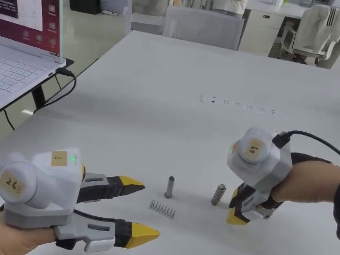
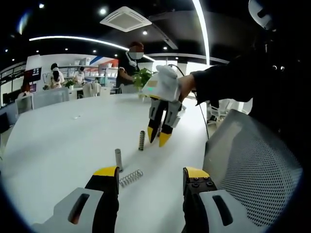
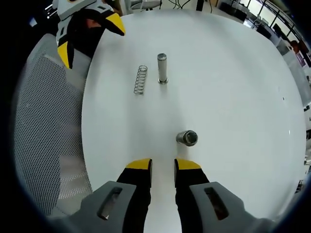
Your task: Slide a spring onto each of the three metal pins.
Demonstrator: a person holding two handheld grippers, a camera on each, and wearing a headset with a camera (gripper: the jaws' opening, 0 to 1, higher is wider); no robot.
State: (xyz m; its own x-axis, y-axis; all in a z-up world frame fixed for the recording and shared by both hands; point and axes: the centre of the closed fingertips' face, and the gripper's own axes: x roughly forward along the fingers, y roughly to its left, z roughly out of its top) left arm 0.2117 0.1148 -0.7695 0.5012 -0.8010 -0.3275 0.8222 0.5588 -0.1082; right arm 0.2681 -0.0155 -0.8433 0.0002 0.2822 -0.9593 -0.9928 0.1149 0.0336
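A bare metal pin (image 1: 169, 187) stands upright on the white table (image 1: 159, 106), with a loose spring (image 1: 162, 209) lying just in front of it. To the right, another pin (image 1: 218, 194) stands with a spring around it. My left gripper (image 1: 139, 208) is wide open and empty, its tips pointing at the loose spring (image 2: 130, 177) and the bare pin (image 2: 118, 159). My right gripper (image 1: 237, 214) points down at the table just right of the sprung pin (image 3: 187, 138). Its jaws (image 3: 163, 165) are a narrow gap apart with nothing between them.
An open laptop (image 1: 21, 58) on a stand sits at the far left, with a black cable (image 1: 66, 79) trailing from it. A socket strip (image 1: 236, 105) is set into the table's middle. Grey chairs (image 1: 202, 24) stand beyond the far edge, and a mesh chair (image 2: 252, 160) is at my side.
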